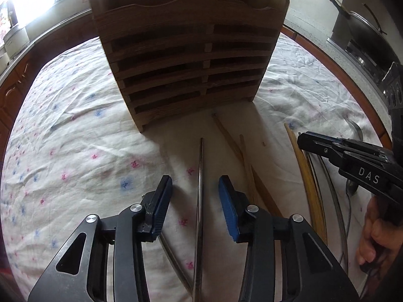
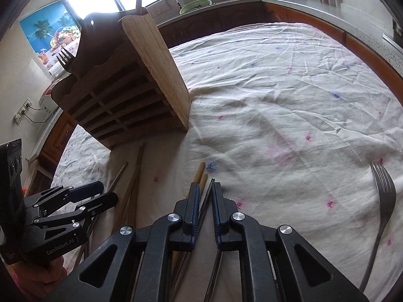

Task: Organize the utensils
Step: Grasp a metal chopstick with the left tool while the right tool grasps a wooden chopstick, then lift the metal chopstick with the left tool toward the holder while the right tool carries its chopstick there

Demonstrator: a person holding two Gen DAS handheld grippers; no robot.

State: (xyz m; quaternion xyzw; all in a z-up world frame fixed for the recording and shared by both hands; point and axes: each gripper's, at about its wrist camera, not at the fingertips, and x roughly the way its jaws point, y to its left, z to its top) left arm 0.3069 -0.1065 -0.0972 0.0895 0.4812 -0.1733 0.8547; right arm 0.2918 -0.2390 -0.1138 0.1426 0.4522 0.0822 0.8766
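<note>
Floral cotton cloth covers the table beside wooden kitchen cabinets.

White cloth, creased, dotted with small pink and blue flowers. On it the rack shows brown wood with dark slots. In front of the rack lie pale tan chopsticks and one dark metal stick. Blue pads glow on a black gripper. Right of the rack, a grey steel fork.
</note>
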